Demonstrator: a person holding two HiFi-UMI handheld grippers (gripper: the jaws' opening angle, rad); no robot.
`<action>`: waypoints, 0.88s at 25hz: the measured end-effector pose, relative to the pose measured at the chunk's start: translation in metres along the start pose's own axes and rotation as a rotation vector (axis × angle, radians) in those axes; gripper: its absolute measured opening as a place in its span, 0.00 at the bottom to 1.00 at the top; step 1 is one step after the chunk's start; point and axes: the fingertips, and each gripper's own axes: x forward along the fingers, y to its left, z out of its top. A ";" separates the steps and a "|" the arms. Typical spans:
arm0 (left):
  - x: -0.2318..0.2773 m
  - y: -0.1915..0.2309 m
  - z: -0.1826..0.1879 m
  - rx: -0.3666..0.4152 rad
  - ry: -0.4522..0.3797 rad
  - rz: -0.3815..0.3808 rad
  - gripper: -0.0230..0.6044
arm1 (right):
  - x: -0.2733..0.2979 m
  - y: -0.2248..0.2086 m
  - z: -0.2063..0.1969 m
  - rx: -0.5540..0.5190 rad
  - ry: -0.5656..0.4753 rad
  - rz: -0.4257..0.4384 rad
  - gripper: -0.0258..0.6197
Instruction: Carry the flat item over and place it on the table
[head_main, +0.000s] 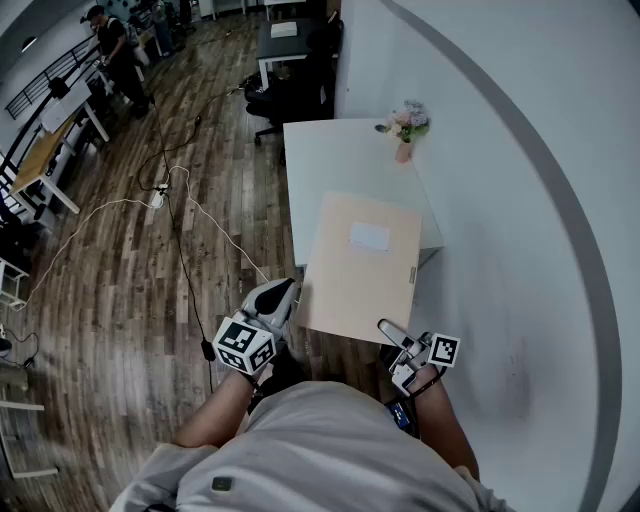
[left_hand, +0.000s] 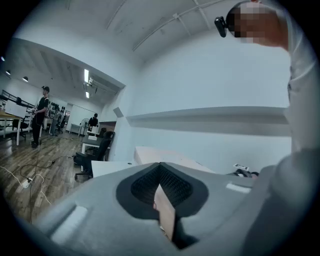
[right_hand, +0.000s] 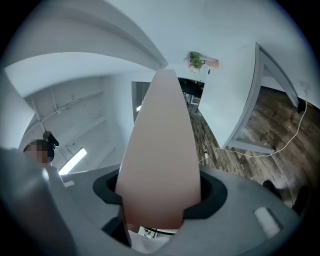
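You have a black office chair (head_main: 285, 100) on the wood floor (head_main: 100, 300). Right of the chair stands a pink flower vase (head_main: 404, 150). Left of it cables (head_main: 160, 195) trail, and farther left stands a person (head_main: 118, 60).

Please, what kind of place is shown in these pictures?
Probably an open office or lab workspace: a black office chair, cables trailing over the wooden floor, and a white table against the wall.

An open-plan office workspace: a white rectangular table (head_main: 340, 170), black swivel office chairs (head_main: 285, 100), pale wooden-topped desks (head_main: 40, 160), and loose cables (head_main: 180, 215) trailing across dark wood-plank flooring (head_main: 110, 290).
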 end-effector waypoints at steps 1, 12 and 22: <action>0.001 0.001 -0.002 -0.001 0.000 0.001 0.04 | 0.000 -0.003 0.001 -0.001 -0.001 0.000 0.51; 0.008 0.016 -0.004 -0.004 0.003 -0.003 0.04 | 0.013 -0.012 0.010 0.009 -0.009 -0.004 0.51; 0.012 0.055 -0.002 -0.022 0.010 0.003 0.04 | 0.048 -0.027 0.020 0.041 -0.019 -0.024 0.51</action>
